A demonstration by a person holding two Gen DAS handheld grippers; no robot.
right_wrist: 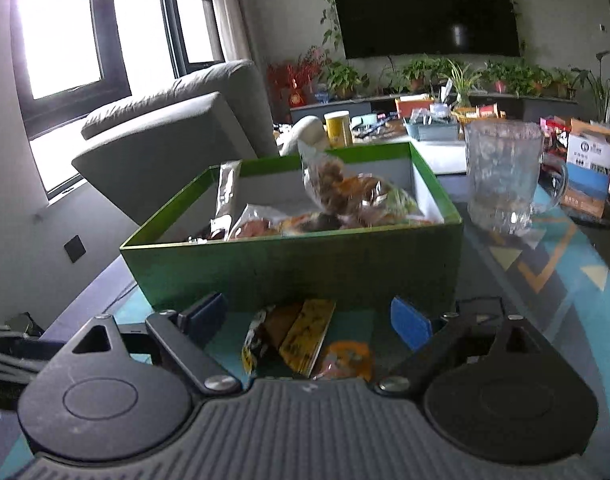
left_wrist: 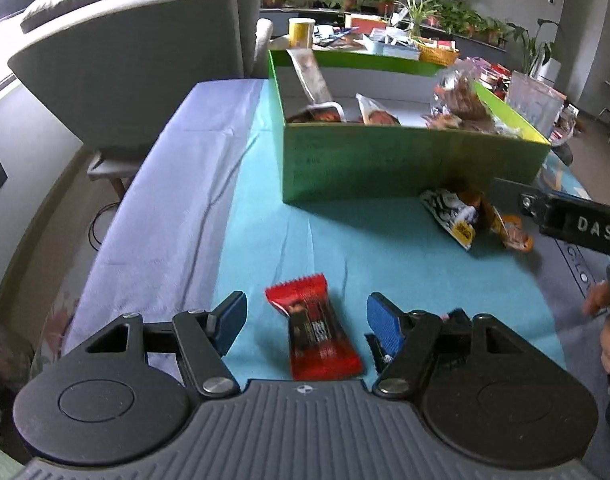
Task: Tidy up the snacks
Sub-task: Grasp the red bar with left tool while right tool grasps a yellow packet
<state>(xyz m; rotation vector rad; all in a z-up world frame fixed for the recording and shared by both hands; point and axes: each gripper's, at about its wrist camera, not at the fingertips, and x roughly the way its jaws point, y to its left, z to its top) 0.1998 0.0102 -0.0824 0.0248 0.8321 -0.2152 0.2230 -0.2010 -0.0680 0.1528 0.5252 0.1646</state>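
A: What does the left hand-held gripper (left_wrist: 303, 320) look like in the left wrist view?

B: Its blue-padded fingers (left_wrist: 229, 322) are spread wide, low in the frame, with a red crimped-end foil snack packet (left_wrist: 319, 330) lying flat on the teal cloth of the bench (left_wrist: 265, 224) between them. Neither pad touches the packet.

A: And the open green cardboard box (left_wrist: 385, 160)?

B: It sits in the upper centre, further back on the bench, already carrying several clear and brown snack bags (left_wrist: 459, 98). One long wrapper (left_wrist: 311, 76) leans against its left inner wall.

A: Anything else loose on the cloth?

B: At centre right, just in front of the box's near wall, lies a small cluster of black-white and orange snack sachets (left_wrist: 475, 218). The right hand-held gripper (left_wrist: 577, 216) comes in from the right edge, close beside them.

A: How do its fingers stand?

B: In the right wrist view the right gripper (right_wrist: 311, 320) is also spread apart. The sachets (right_wrist: 301, 336) lie between the fingers at lower centre, and I can't tell whether a pad touches them. The green box (right_wrist: 297, 264) fills the middle just behind them.

A: What's on the right of that view?

B: A clear ribbed glass mug (right_wrist: 505, 172) stands at upper right, beside the box, apart from it.
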